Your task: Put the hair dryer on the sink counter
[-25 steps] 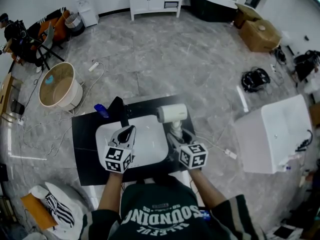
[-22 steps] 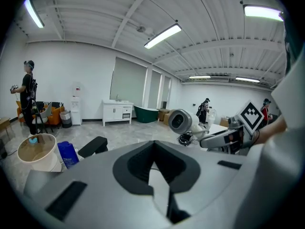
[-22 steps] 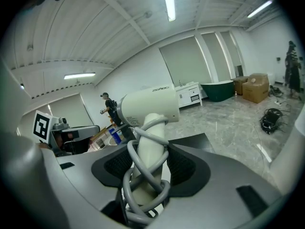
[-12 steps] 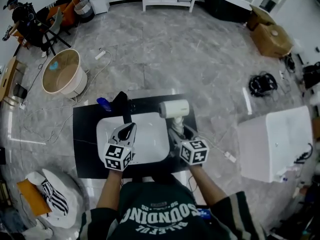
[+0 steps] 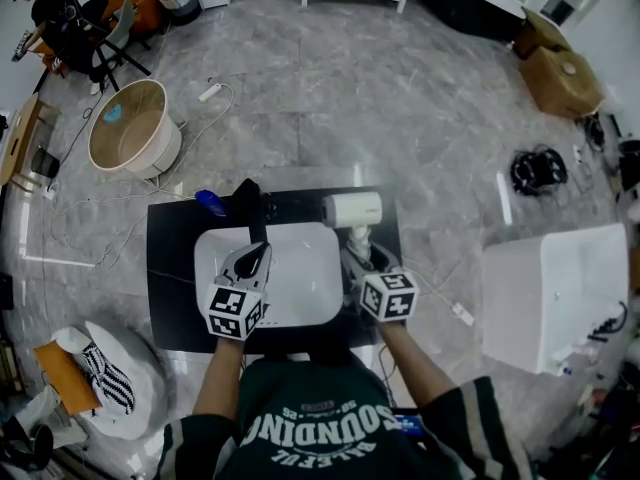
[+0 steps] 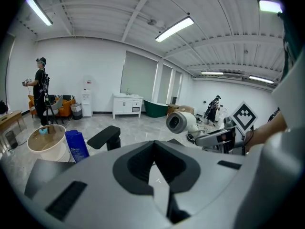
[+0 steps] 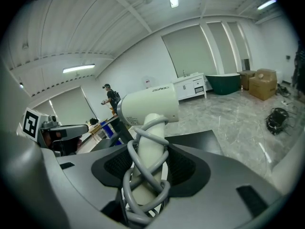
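A white hair dryer [image 5: 352,211] stands upright over the right part of the black sink counter [image 5: 170,268], its grey cord wound round the handle. My right gripper [image 5: 362,258] is shut on that handle, and in the right gripper view the hair dryer [image 7: 147,109] rises out of the right gripper [image 7: 147,175], barrel pointing left. My left gripper [image 5: 252,261] hovers over the white basin [image 5: 300,288], shut and holding nothing. In the left gripper view, beyond the left gripper [image 6: 155,168], the hair dryer [image 6: 181,122] shows at the right.
A black faucet [image 5: 250,203] and a blue bottle [image 5: 210,203] stand at the counter's back left. A round wooden tub [image 5: 130,128] sits on the floor to the left, a white box-like unit [image 5: 555,283] to the right. Cardboard boxes [image 5: 565,73] and cables [image 5: 538,168] lie further off.
The head view has drifted, so the room sits lower in the picture. Both grippers and the held hair dryer stay almost where they were over the counter.
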Motion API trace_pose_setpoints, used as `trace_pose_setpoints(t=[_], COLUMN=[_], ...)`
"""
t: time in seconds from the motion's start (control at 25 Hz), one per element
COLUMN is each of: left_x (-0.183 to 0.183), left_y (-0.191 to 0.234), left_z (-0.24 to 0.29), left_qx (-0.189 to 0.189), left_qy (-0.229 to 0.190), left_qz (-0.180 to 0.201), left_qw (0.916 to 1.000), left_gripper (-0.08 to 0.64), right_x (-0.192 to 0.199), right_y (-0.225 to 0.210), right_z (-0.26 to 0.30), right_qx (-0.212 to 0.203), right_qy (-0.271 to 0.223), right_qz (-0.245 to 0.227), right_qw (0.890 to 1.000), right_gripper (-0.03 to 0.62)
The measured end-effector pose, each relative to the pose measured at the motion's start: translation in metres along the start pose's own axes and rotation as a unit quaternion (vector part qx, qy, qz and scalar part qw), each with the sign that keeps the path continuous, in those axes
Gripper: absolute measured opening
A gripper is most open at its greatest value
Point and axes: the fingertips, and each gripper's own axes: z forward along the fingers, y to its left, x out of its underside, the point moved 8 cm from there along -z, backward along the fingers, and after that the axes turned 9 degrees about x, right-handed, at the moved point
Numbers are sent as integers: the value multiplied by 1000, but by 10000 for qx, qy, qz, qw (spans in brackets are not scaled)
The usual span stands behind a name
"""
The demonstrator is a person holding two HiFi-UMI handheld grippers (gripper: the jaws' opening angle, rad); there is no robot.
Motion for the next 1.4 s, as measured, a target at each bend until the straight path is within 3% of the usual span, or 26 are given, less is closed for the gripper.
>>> trace_pose_setpoints(t=[0.64,1.4], left_x=[23,39], left_y=[14,23], left_z=[13,0], left_qx=[-165,-358], left_qy=[318,468], left_qz=[-278,-463], left_qw=[9990,9972], left_gripper=[0,0], right_x=[39,40], right_y=[-26,-35], right_z=[49,109], right_qx=[140,457], right_qy=[562,1019], right_qz=[-73,-149], right_qw=[9983,9936], right_gripper=[219,219])
